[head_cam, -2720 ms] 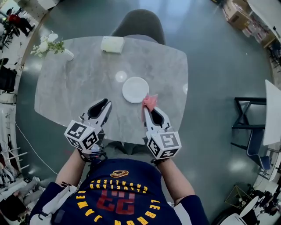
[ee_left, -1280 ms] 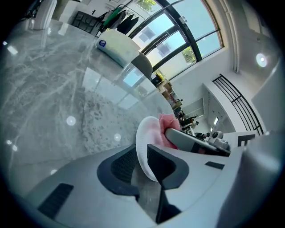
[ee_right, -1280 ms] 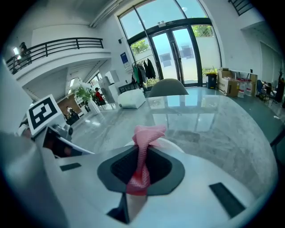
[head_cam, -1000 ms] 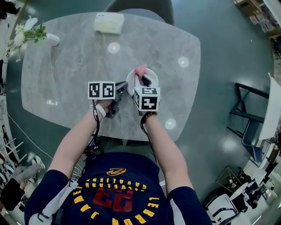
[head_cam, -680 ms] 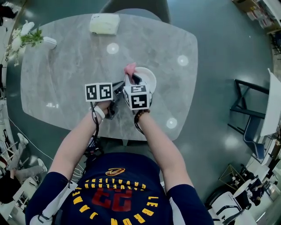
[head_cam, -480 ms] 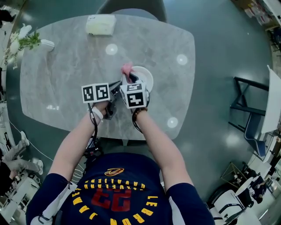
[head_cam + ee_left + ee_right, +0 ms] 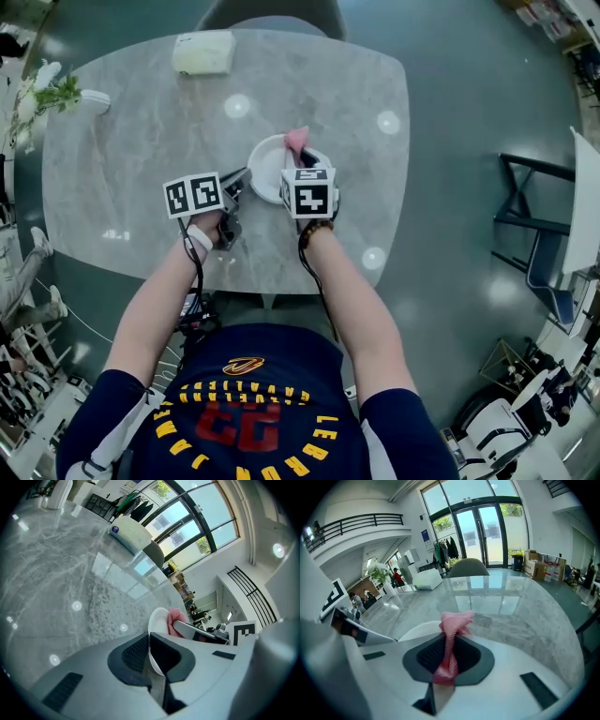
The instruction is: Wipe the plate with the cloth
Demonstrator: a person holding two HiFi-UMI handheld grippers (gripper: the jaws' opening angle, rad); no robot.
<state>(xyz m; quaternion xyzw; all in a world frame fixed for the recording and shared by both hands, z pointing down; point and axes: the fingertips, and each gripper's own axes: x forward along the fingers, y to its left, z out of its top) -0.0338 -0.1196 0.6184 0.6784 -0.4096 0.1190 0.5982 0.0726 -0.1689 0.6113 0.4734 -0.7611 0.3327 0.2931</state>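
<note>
A fresh stroke was made! The pink mesh cloth (image 7: pixel 297 140) had been carried across the white plate (image 7: pixel 266 165), from its left rim half a second before to its far-right part. The cloth was held bunched and twisted between the closed jaws of the right gripper (image 7: pixel 449 656). A tuft was pushed out ahead of the tips and seemingly laid against the dish.

On the other side, the plate's near-left rim was caught edge-on by the left gripper (image 7: pixel 150 639), whose jaws were closed on it. By that hold the dish was steadied while it was rubbed. The plate was kept on the marble table (image 7: pixel 131 141), nearer the near edge than the far one and a little right of the middle.

A few seconds back, both tools had been held off at the near edge with the plate untouched. The wiping proper was therefore judged well under way, with at least one pass across done. No dirt could be made out on the plate, so how much remained could not be told. A return sweep was to be expected. The hold on the thin rim was judged the point to watch, since it might be levered loose under sideways pressure.
</note>
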